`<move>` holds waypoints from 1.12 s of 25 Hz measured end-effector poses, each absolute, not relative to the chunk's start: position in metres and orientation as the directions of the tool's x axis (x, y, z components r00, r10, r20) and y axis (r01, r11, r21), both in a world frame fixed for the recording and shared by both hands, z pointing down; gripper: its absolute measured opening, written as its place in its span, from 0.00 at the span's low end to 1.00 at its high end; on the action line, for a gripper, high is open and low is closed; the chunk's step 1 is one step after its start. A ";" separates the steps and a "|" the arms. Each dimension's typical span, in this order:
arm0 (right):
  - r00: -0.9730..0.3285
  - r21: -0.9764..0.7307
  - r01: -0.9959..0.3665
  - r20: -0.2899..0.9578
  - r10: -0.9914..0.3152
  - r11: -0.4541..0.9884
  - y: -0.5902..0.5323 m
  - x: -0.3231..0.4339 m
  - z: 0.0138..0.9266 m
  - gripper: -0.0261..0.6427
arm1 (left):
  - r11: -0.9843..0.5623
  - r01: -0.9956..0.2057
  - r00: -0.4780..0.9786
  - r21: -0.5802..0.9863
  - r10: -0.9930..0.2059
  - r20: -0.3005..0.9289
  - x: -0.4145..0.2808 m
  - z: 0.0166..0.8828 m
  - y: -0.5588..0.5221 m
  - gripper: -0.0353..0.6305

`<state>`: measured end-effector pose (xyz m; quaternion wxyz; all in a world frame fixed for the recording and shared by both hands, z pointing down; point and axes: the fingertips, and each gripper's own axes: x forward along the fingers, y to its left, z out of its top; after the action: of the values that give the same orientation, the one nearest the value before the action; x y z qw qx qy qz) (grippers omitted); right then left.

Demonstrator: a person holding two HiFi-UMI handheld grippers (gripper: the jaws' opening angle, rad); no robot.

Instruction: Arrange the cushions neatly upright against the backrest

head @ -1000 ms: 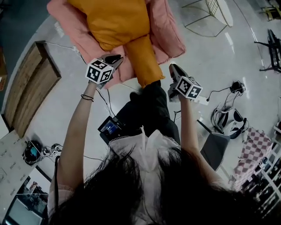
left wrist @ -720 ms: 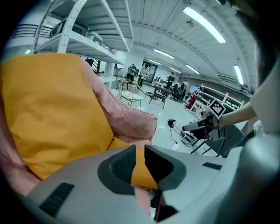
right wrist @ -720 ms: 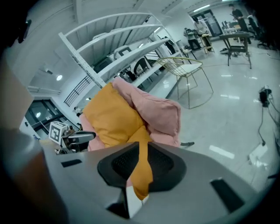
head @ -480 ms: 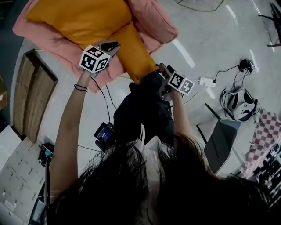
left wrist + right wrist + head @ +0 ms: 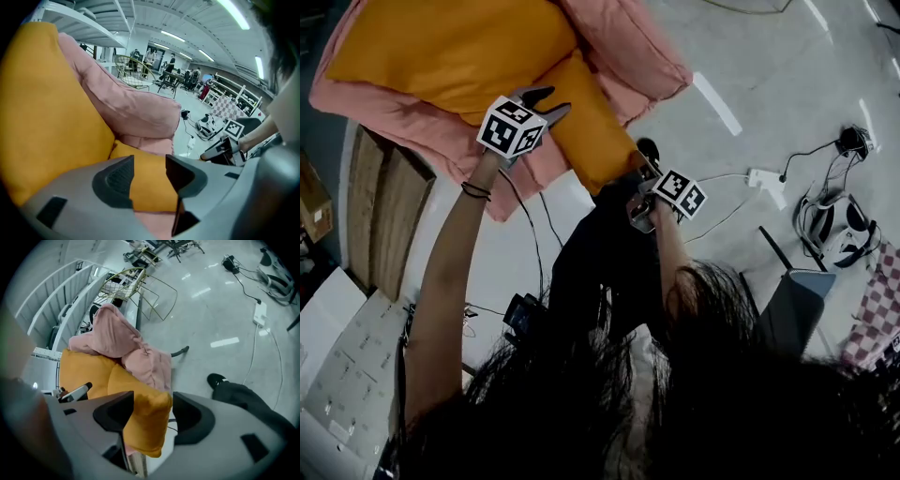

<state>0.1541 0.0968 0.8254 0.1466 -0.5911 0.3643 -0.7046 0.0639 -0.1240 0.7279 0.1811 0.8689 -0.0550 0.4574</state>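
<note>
A large orange cushion (image 5: 450, 47) leans on the pink padded seat (image 5: 619, 47). A long orange cushion (image 5: 586, 122) slopes down from it toward the floor. My left gripper (image 5: 549, 101) is at that cushion's upper left side. Its jaws are opening, and orange fabric (image 5: 150, 187) shows in the gap with no pad pressing on it. My right gripper (image 5: 639, 161) is at the cushion's lower end. Its jaws are opening too, and the cushion's corner (image 5: 140, 418) stands loosely between them. The pink seat (image 5: 112, 333) rises behind.
A wooden board (image 5: 380, 216) lies on the floor left of the seat. A power strip (image 5: 766, 176), cables and a headset (image 5: 830, 225) lie at the right, near a grey chair (image 5: 792, 300). The person's black-trousered legs (image 5: 600, 253) stand before the seat. A wire chair (image 5: 140, 291) stands behind it.
Both grippers' jaws have spread apart from shut. The right gripper has come in closer to the long cushion's lower end. The head view has swung, with the seat now further left.
</note>
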 end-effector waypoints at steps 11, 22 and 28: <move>-0.347 -0.728 -0.117 0.667 -0.659 -0.675 0.099 0.135 0.832 0.32 | -0.950 -0.257 0.417 0.176 0.056 0.907 0.105 0.794 -0.192 0.40; -0.383 -0.759 -0.178 0.639 -0.667 -0.626 0.089 0.131 0.822 0.16 | -0.900 -0.390 0.285 0.194 0.082 0.955 0.104 0.850 -0.198 0.38; -0.413 -0.753 -0.255 0.652 -0.636 -0.607 0.090 0.128 0.813 0.14 | -0.893 -0.407 0.315 0.193 0.061 0.947 0.086 0.830 -0.191 0.28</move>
<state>0.1282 0.0897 0.8128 0.1309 -0.5256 0.4238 -0.7260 0.0857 -0.1910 0.8300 0.2037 0.7850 -0.1105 0.5745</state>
